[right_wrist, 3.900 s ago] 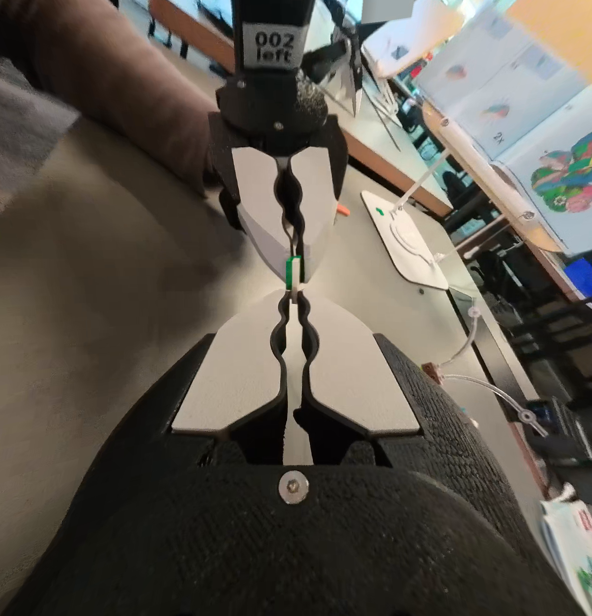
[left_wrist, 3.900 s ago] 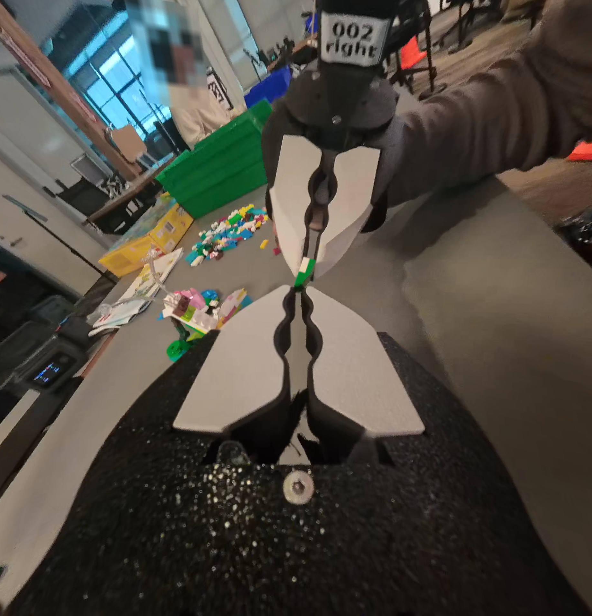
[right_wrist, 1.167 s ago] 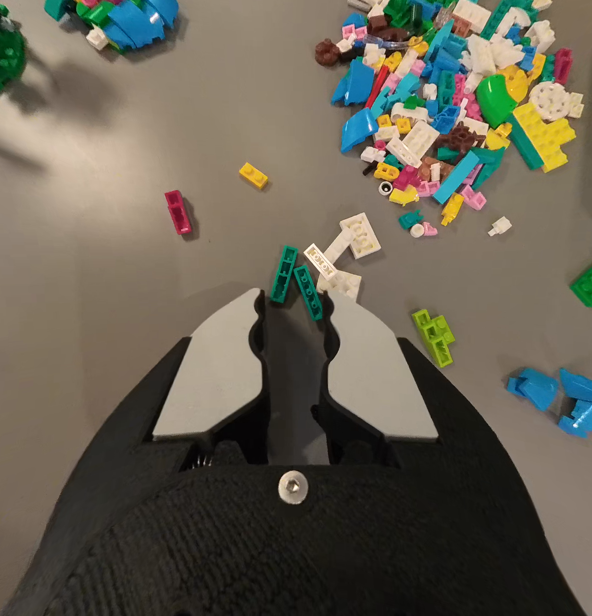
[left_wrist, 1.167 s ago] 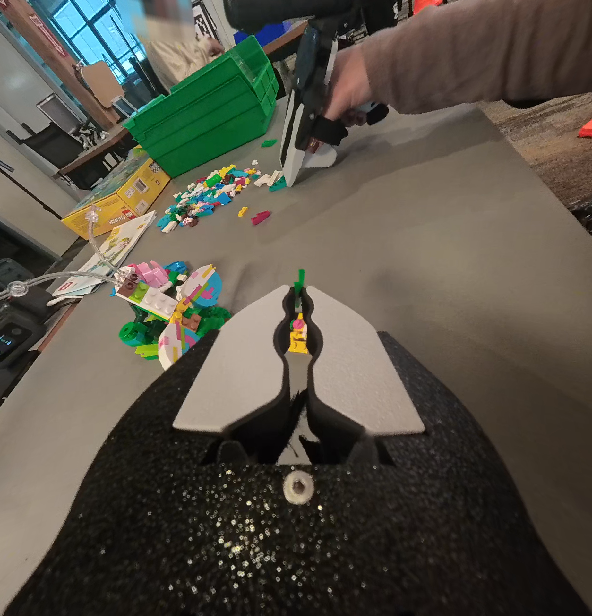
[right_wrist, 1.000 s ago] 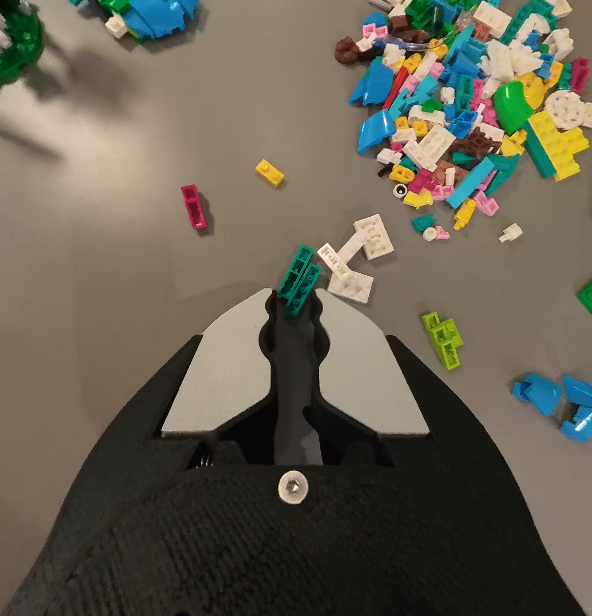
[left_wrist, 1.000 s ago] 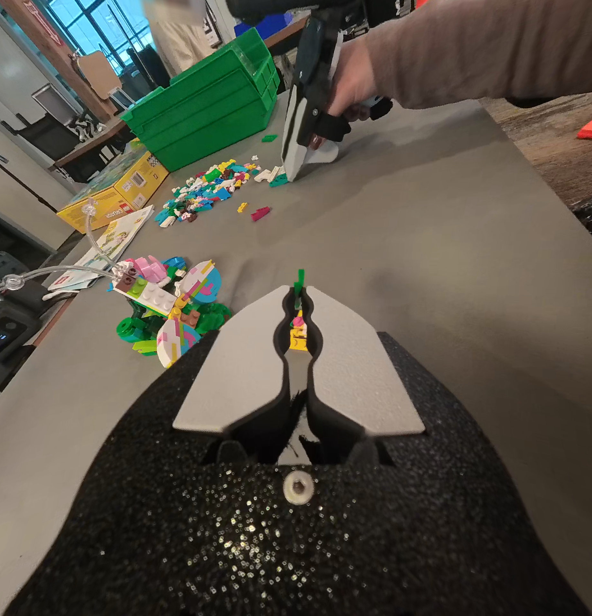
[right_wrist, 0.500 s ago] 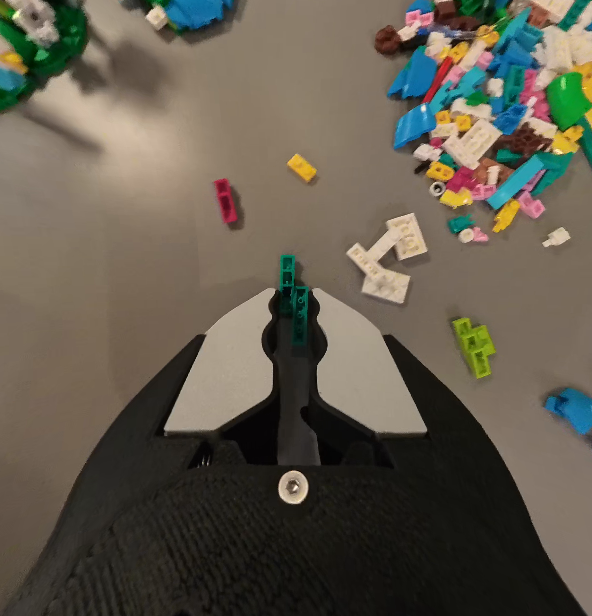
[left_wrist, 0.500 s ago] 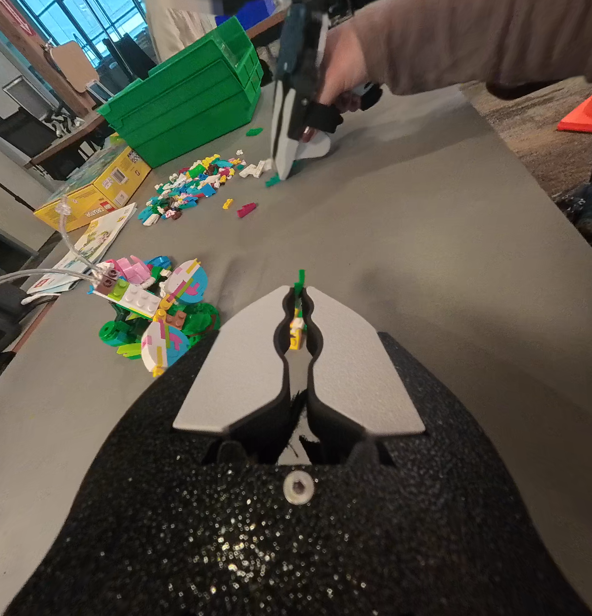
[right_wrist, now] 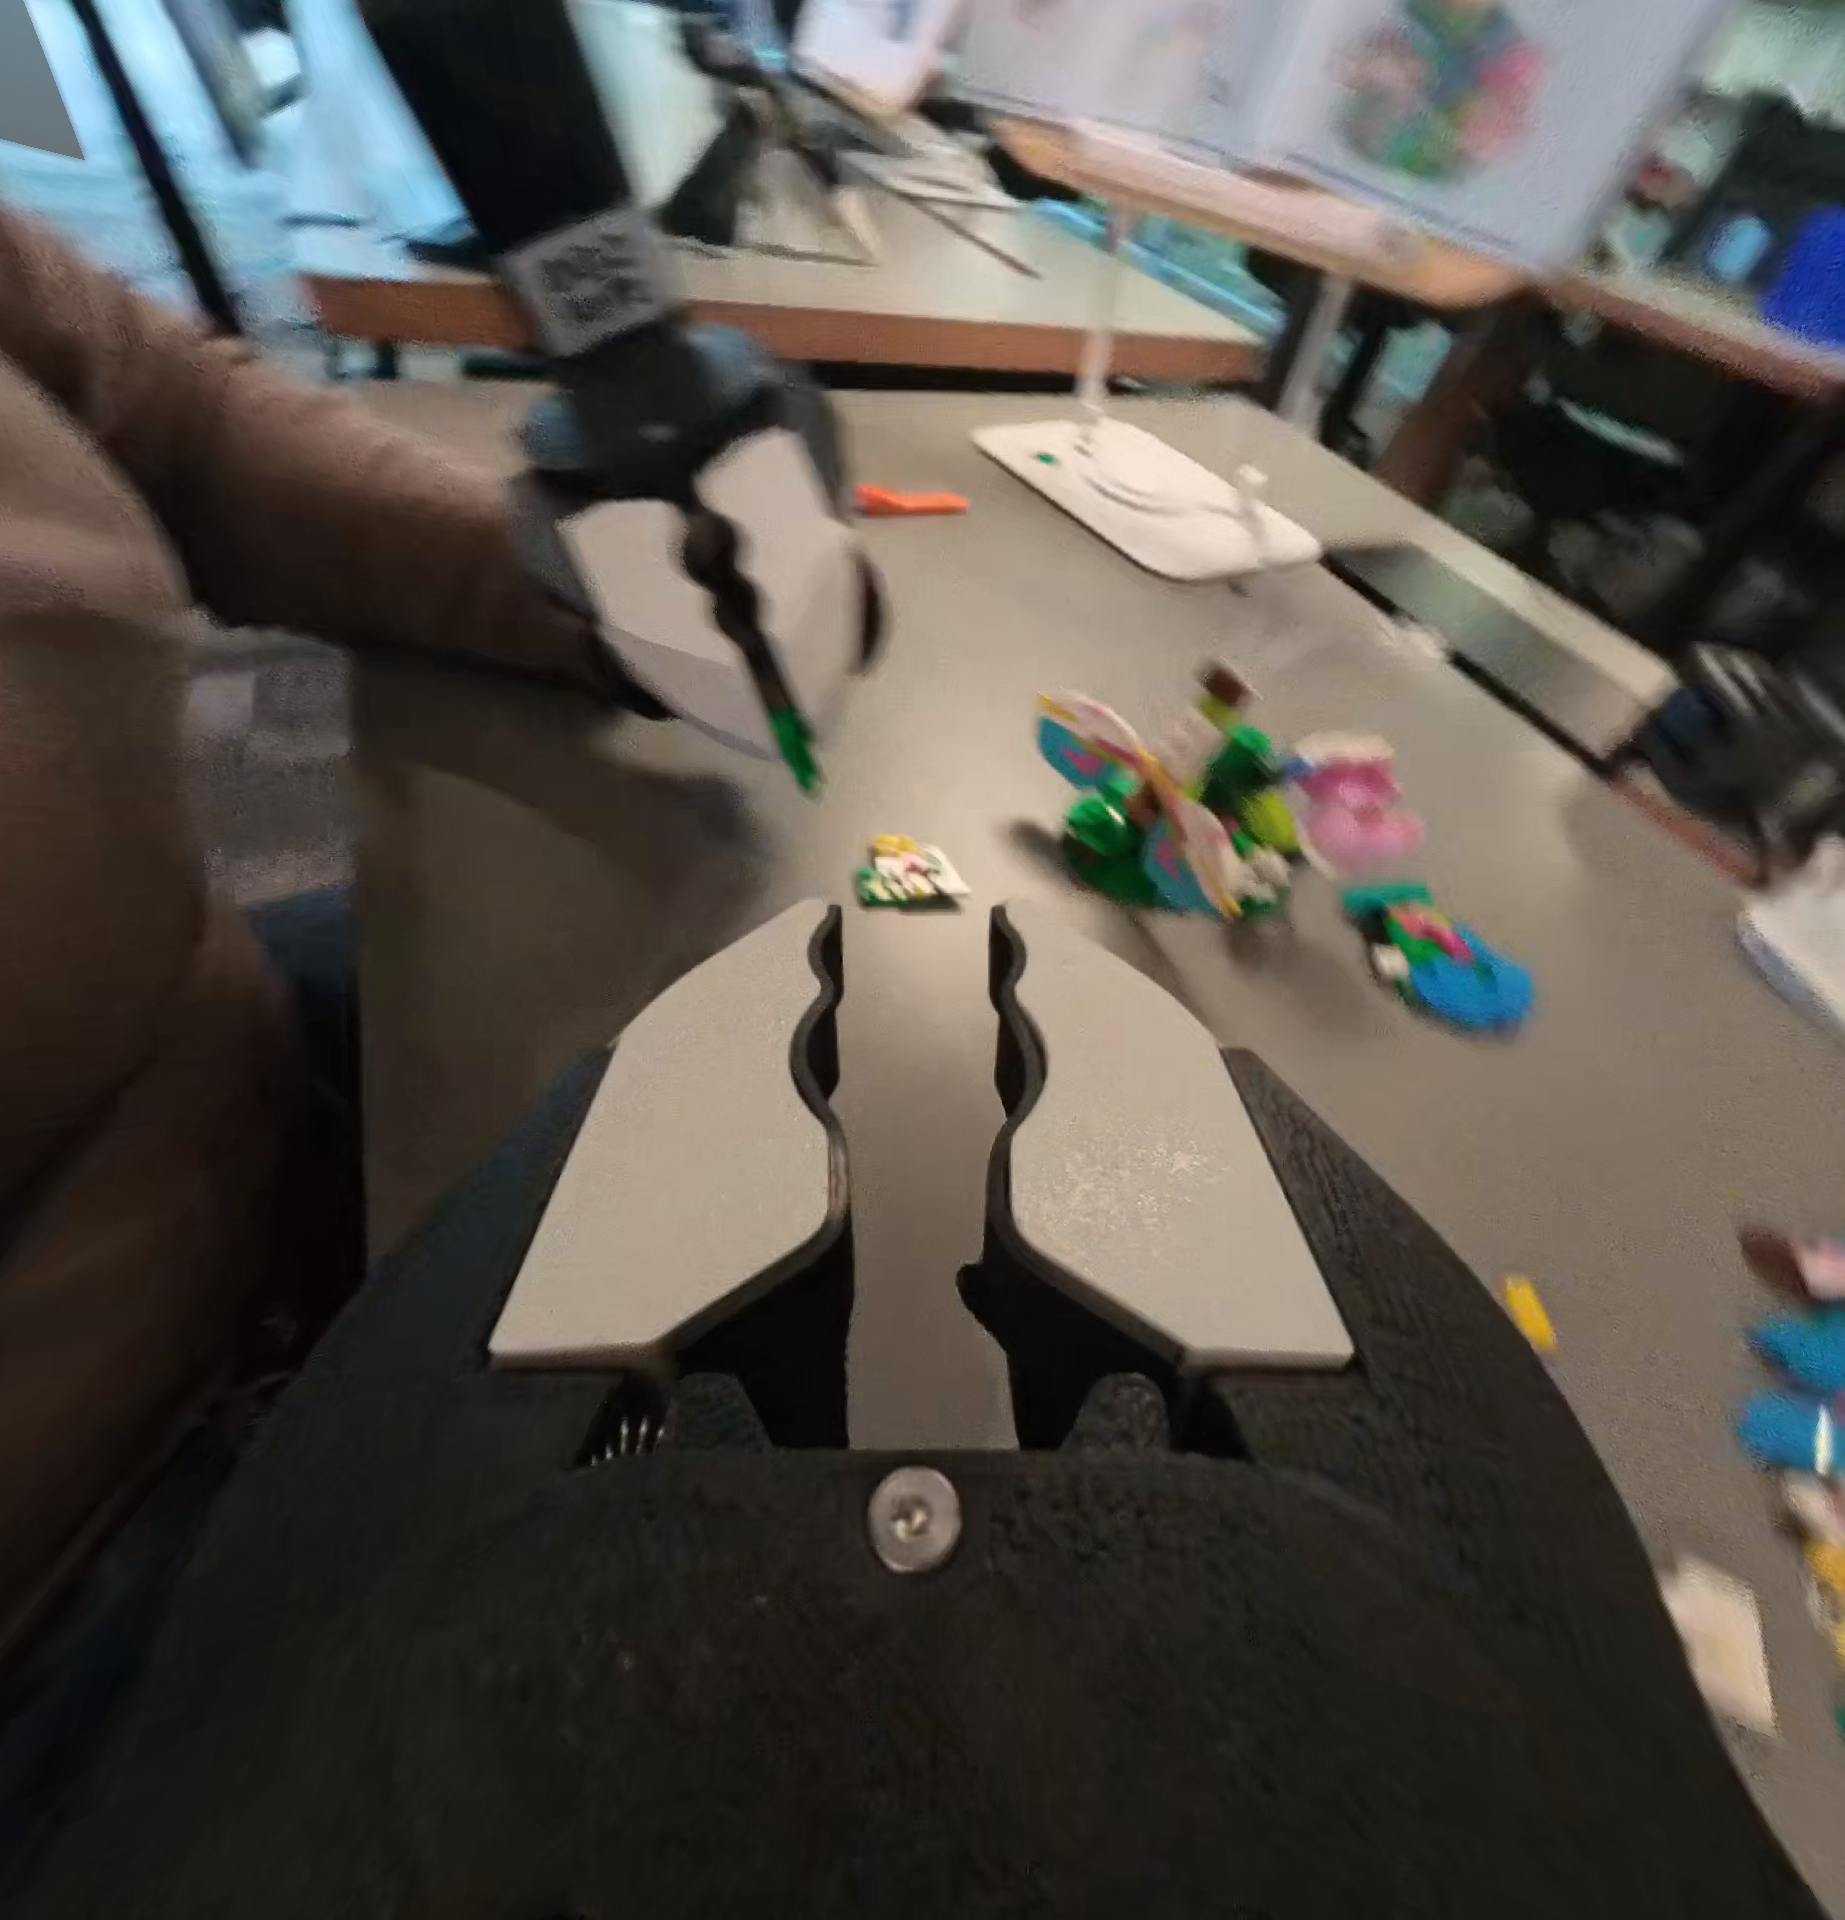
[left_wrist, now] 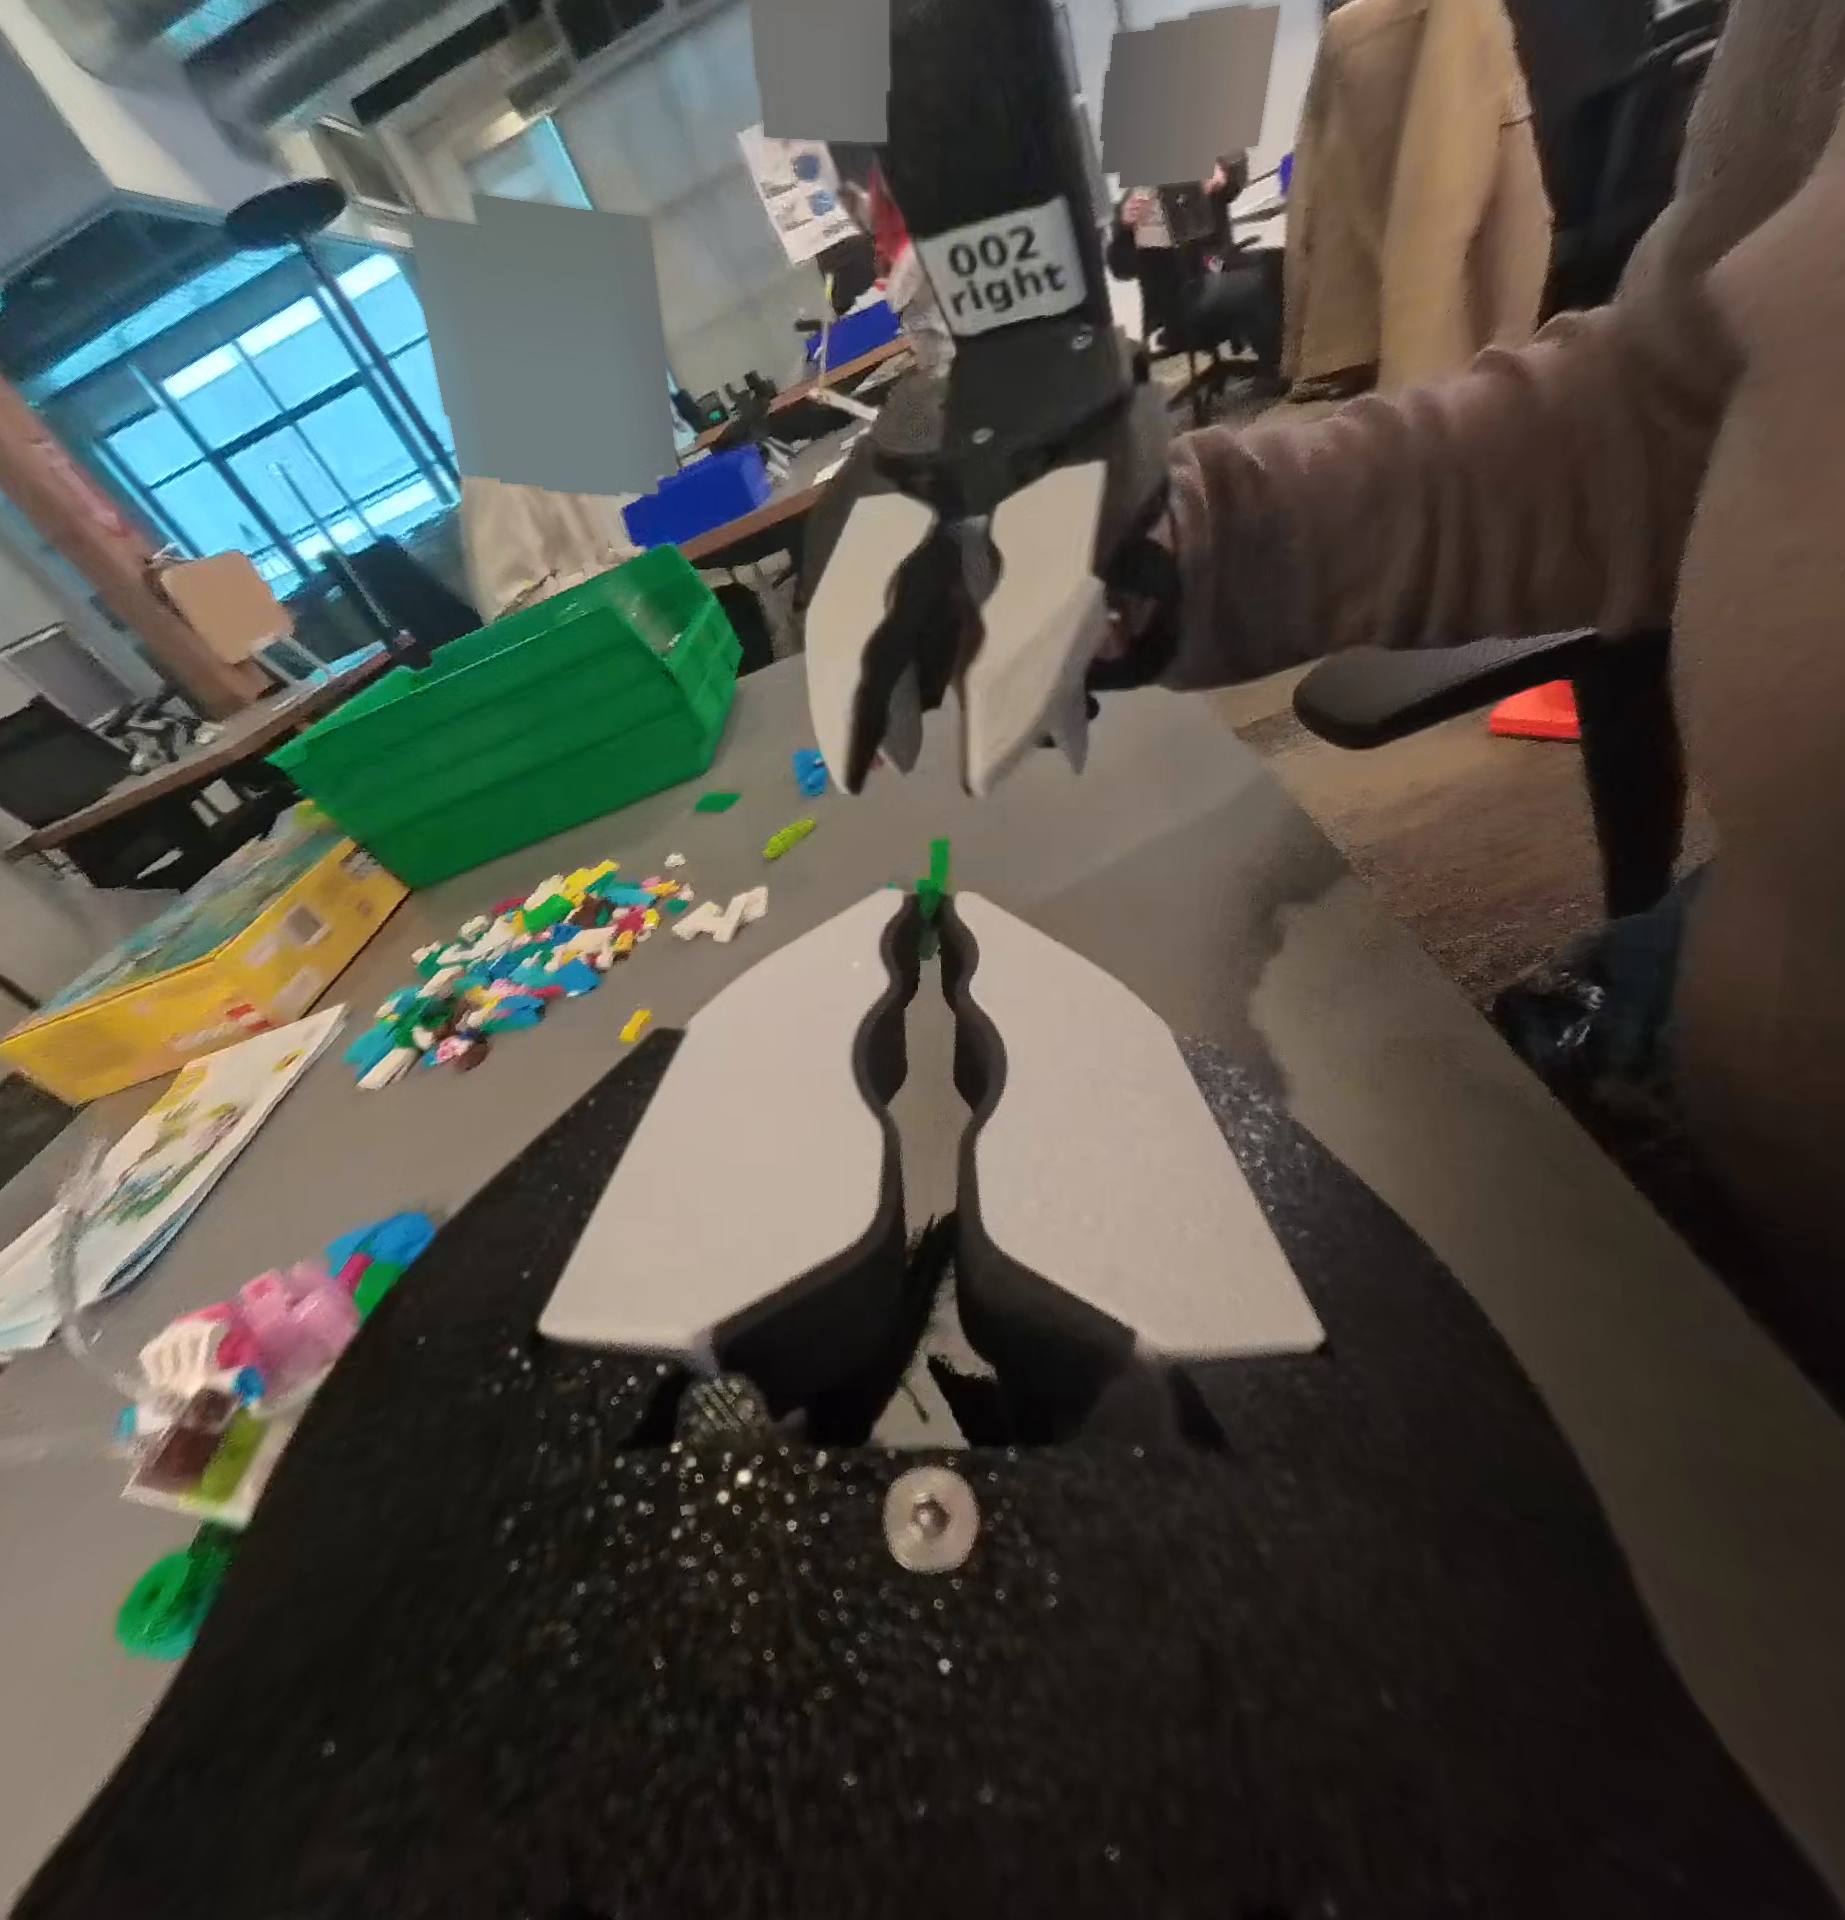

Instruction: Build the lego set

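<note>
— What have you got in your left gripper (left_wrist: 930,906)?

— My left fingers are pressed together on a thin green lego piece (left_wrist: 936,873); its end sticks out past the tips. From the right wrist camera that same gripper (right_wrist: 793,743) hangs above the table, sleeve behind it, with the green piece (right_wrist: 796,746) poking out below the tips.

— And your right one?

— My right gripper (right_wrist: 915,914) stands apart, with nothing between the fingers; only bare grey table (right_wrist: 1001,665) shows through the gap. In the left view it (left_wrist: 902,774) hovers just beyond the green piece, tips pointed down and spread, not touching it.

— What lies on the table past the grippers?

— In the right view, just beyond my open fingers there is a small flat green and white lego bit (right_wrist: 910,875). To its right stands the half-built flower model (right_wrist: 1172,821), green base with pale wings, and beside it a pink blossom (right_wrist: 1349,805); nearer to me lies a teal and blue sub-build (right_wrist: 1448,961). The picture is blurred, so I cannot make out finer detail.

— And farther off?

— In the left view the loose brick pile (left_wrist: 523,966) sits left of centre, with white plates (left_wrist: 726,914) at its near edge. Left of that lie the instruction booklet (left_wrist: 185,1153) and the yellow box (left_wrist: 201,966). Behind the pile stand the stacked green bins (left_wrist: 544,717). In the right view a white lamp base (right_wrist: 1146,499) rests at the far side.
</note>
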